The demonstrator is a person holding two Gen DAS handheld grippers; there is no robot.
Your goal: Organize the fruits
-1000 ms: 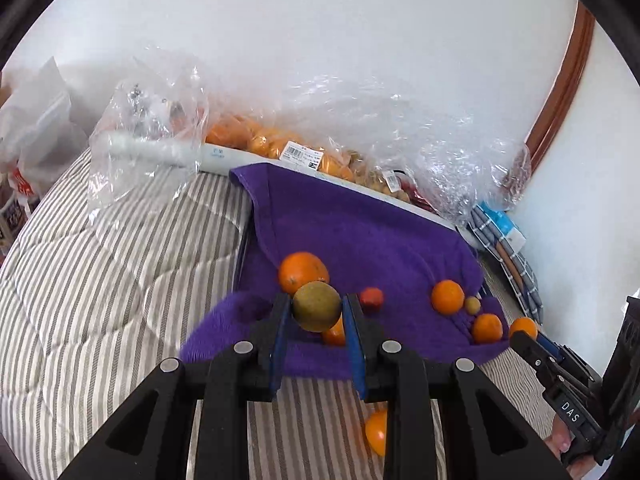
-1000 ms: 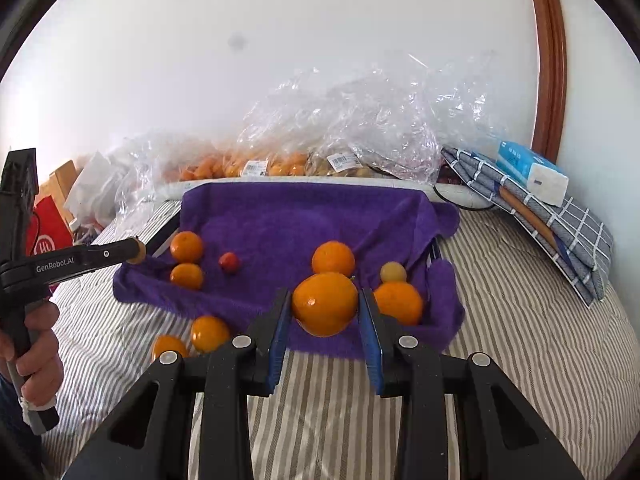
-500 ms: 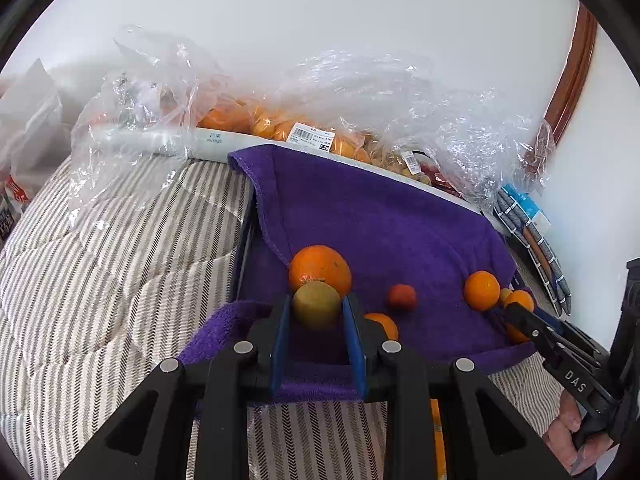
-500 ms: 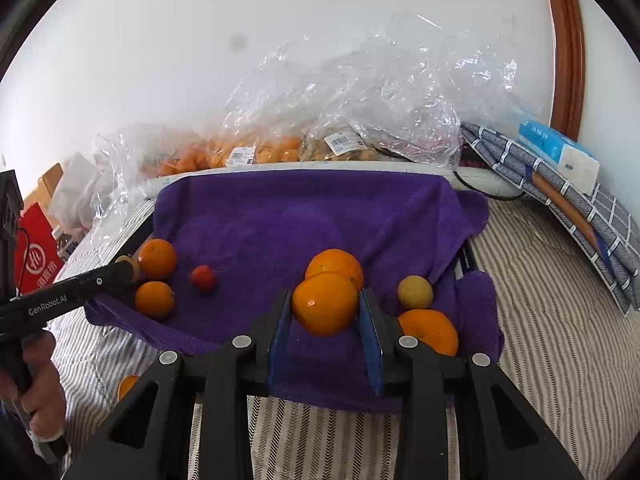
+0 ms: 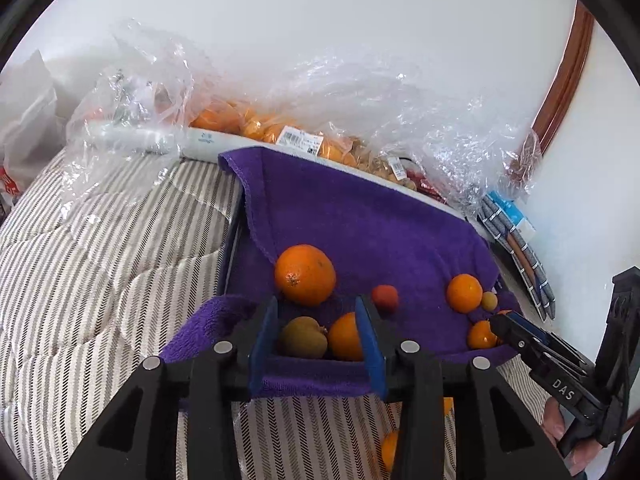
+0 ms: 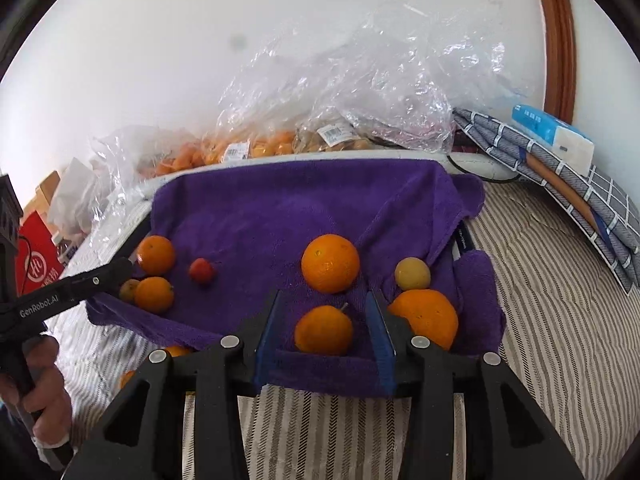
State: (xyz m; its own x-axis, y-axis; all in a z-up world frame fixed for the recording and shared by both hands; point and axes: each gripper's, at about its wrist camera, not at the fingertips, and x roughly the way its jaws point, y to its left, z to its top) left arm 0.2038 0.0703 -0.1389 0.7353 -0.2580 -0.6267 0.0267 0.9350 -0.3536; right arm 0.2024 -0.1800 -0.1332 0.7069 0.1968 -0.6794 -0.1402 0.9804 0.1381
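A purple towel (image 5: 360, 224) lies over a tray on the striped bed, also in the right wrist view (image 6: 280, 208). My left gripper (image 5: 318, 338) is open; a brown-green kiwi (image 5: 302, 338) and a small orange (image 5: 344, 338) rest on the towel between its jaws. A big orange (image 5: 305, 275) and a small red fruit (image 5: 385, 298) lie just beyond. My right gripper (image 6: 324, 328) is open, with an orange (image 6: 323, 330) lying loose on the towel between its jaws. Another orange (image 6: 330, 263), a yellow fruit (image 6: 413, 274) and a large orange (image 6: 426, 317) lie around it.
Clear plastic bags of fruit (image 6: 340, 120) line the wall behind the towel. Folded checked cloth and a tissue pack (image 6: 552, 136) sit at the right. Loose oranges (image 5: 390, 450) lie on the striped bedding below the towel's front edge. A red bag (image 6: 36, 268) stands at the left.
Both grippers moved forward and down to the towel and opened. The left let go of the kiwi and the right let go of its orange; both fruits now rest on the towel.
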